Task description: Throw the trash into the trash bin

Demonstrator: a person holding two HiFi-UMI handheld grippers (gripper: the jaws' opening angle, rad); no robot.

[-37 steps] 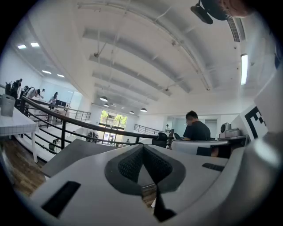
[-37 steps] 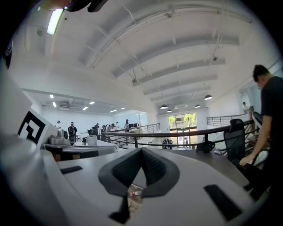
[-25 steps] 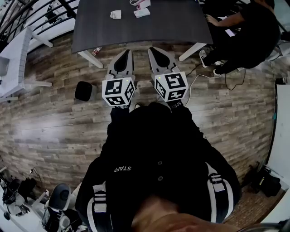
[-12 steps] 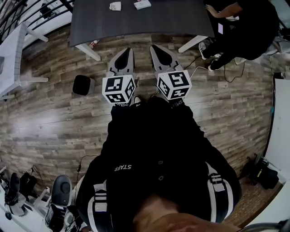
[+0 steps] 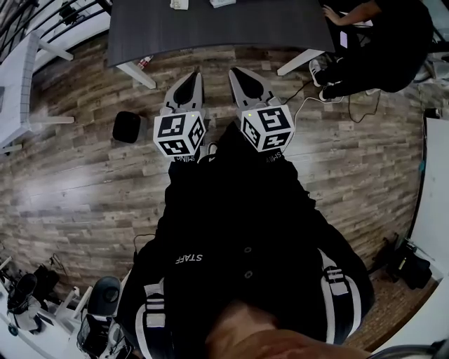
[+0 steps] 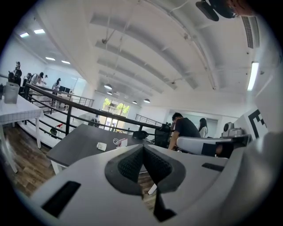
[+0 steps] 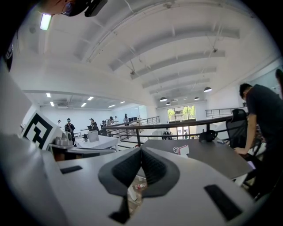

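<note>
With the left gripper (image 5: 193, 77) and right gripper (image 5: 237, 73) both closed on nothing, the small white scrap (image 5: 179, 4) on the dark table (image 5: 224, 31) at the head view's top was judged light, crushable and best pinched across its middle.

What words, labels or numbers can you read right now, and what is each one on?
"STAFF": on the person's black jacket, upside down in the head view.
Small print under the cube of the left tool: too small to read.
Red-marked card on the dark table: too blurred to read.
Cube markers: patterns, no letters.
</note>
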